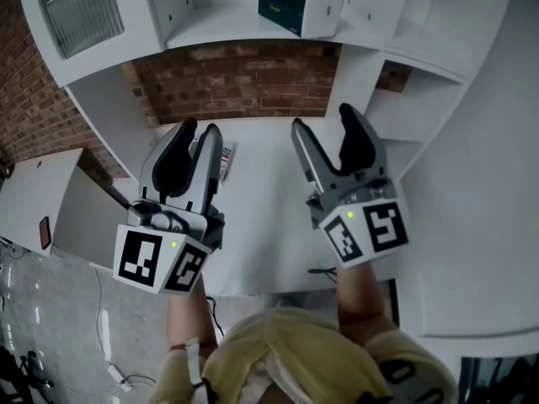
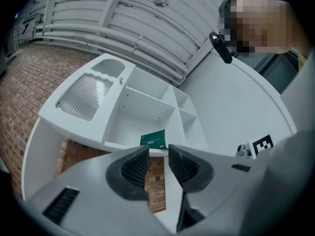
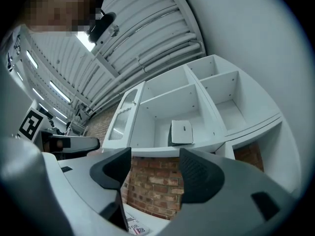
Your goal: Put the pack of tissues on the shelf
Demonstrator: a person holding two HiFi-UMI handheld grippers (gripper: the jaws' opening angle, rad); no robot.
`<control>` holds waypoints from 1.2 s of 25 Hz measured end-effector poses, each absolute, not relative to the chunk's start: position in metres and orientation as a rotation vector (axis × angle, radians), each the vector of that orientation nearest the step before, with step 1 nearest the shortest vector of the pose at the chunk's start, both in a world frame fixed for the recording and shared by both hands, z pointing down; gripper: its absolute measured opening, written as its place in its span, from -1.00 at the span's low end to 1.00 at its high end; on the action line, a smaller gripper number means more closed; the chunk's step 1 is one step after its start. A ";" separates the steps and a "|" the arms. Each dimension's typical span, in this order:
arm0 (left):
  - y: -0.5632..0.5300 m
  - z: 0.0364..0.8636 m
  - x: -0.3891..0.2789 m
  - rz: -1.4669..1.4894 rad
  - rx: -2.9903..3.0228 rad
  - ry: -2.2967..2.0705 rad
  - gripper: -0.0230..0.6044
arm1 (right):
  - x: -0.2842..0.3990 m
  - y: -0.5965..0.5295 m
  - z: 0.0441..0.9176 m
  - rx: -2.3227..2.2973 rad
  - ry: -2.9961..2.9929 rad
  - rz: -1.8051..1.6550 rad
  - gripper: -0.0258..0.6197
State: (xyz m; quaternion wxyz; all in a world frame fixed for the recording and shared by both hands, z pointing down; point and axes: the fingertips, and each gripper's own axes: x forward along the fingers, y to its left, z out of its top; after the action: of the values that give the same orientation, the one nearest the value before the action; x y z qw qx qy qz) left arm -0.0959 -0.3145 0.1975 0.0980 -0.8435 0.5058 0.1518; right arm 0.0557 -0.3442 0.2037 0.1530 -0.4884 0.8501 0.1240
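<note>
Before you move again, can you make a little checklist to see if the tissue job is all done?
1. Pack of tissues on the shelf: ok, it lies in the wide compartment.
2. Pack free of both grippers: ok, neither touches it.
3. Left gripper empty: ok, jaws shut on nothing.
4. Right gripper empty: ok, jaws open, nothing between them.
5. Pack safely away from the shelf's front edge: cannot tell, its white end sits near it.
</note>
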 end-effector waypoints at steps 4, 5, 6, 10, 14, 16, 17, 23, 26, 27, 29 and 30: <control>-0.312 0.205 -0.094 0.433 -2.512 1.509 -0.54 | 0.058 -0.340 0.211 -1.397 2.443 0.328 -0.06; -0.311 0.207 -0.094 0.429 -2.515 1.513 -0.54 | 0.058 -0.340 0.211 -1.393 2.445 0.323 -0.08; -0.311 0.209 -0.095 0.424 -2.516 1.519 -0.54 | 0.058 -0.340 0.212 -1.390 2.446 0.320 -0.10; -0.312 0.216 -0.098 0.402 -2.519 1.553 -0.54 | 0.059 -0.341 0.216 -1.399 2.446 0.313 -0.21; -0.316 0.223 -0.104 0.379 -2.517 1.589 -0.54 | 0.060 -0.345 0.218 -1.422 2.432 0.308 -0.48; -0.317 0.226 -0.107 0.377 -2.518 1.598 -0.54 | 0.060 -0.347 0.220 -1.431 2.427 0.307 -0.55; -0.318 0.227 -0.108 0.377 -2.518 1.602 -0.54 | 0.060 -0.347 0.221 -1.436 2.422 0.307 -0.59; -0.323 0.232 -0.110 0.364 -2.526 1.619 -0.56 | 0.066 -0.352 0.224 -1.474 2.385 0.310 -0.91; -0.326 0.234 -0.110 0.356 -2.527 1.624 -0.56 | 0.065 -0.355 0.225 -1.467 2.403 0.304 -0.92; -0.327 0.234 -0.110 0.354 -2.526 1.627 -0.56 | 0.065 -0.356 0.226 -1.462 2.406 0.299 -0.92; -0.328 0.233 -0.111 0.351 -2.519 1.635 -0.56 | 0.065 -0.358 0.227 -1.458 2.410 0.291 -0.92; -0.329 0.233 -0.111 0.350 -2.514 1.639 -0.56 | 0.066 -0.359 0.228 -1.457 2.412 0.287 -0.92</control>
State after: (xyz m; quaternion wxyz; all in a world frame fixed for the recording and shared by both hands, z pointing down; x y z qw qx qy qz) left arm -0.1114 -0.3290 0.2329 0.0600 -0.8305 0.5415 0.1158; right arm 0.0659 -0.3593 0.2279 0.1542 -0.5082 0.8414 0.1002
